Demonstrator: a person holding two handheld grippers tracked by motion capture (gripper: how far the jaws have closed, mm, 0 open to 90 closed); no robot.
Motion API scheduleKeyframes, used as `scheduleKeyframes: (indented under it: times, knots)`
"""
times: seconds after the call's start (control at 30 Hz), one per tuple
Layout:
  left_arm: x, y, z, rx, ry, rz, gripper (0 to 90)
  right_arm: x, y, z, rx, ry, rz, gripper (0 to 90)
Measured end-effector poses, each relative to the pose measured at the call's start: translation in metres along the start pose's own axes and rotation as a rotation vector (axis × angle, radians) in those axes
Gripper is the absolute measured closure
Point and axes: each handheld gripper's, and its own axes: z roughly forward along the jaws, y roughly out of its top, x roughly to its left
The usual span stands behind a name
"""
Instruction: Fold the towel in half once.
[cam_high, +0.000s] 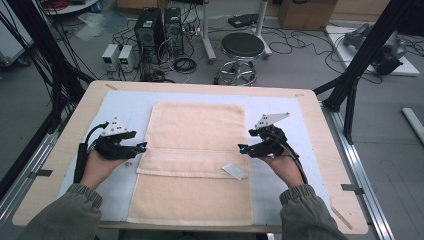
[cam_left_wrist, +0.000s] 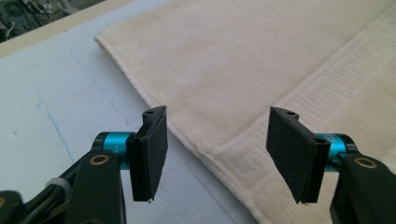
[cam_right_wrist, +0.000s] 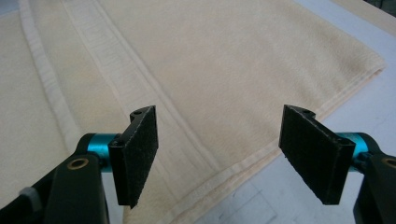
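Wooden table (cam_high: 320, 130) w/ pale blue mat (cam_high: 120, 107); folded cream terry towel (cam_high: 195, 135) lies flat mid-mat, front hem reaching the table's near edge. Left gripper (cam_high: 142, 146) at towel's left edge, right gripper (cam_high: 242, 149) at its right edge. Both jaws spread, gripping nothing, towel edge seen between each pair.

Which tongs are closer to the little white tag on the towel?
Right. The right tongs hover open at the towel's right edge, just above the tag; the left tongs are open across at its left edge.
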Motion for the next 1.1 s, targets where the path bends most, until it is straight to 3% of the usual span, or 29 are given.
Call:
scheduleKeyframes:
  times: [0.1,0.17,0.23,0.37,0.53,0.8,1.1]
  knots:
    - [-0.009,-0.005,-0.002,0.003,-0.016,0.016,36.8,0.005,-0.003,0.000,0.029,0.011,0.024,19.7]
    - [-0.013,-0.009,-0.003,0.000,-0.025,0.021,36.2,0.012,-0.003,0.000,0.034,0.005,-0.009,20.0]
    - [-0.016,-0.013,-0.003,0.007,-0.034,0.018,34.5,0.018,-0.005,-0.002,0.000,-0.006,-0.038,21.9]
    - [-0.022,-0.021,-0.002,0.007,-0.053,0.009,33.4,0.020,-0.015,-0.001,0.001,0.000,-0.022,21.8]
    - [-0.030,-0.025,-0.001,0.025,-0.071,0.030,33.4,0.022,-0.031,-0.001,0.008,0.010,-0.004,23.6]
    - [-0.036,-0.033,0.005,0.053,-0.096,0.045,39.5,0.029,-0.049,0.009,0.021,0.051,-0.017,37.9]
    - [-0.038,-0.038,0.015,0.077,-0.121,0.067,58.7,0.028,-0.058,0.022,0.080,0.067,-0.030,56.0]
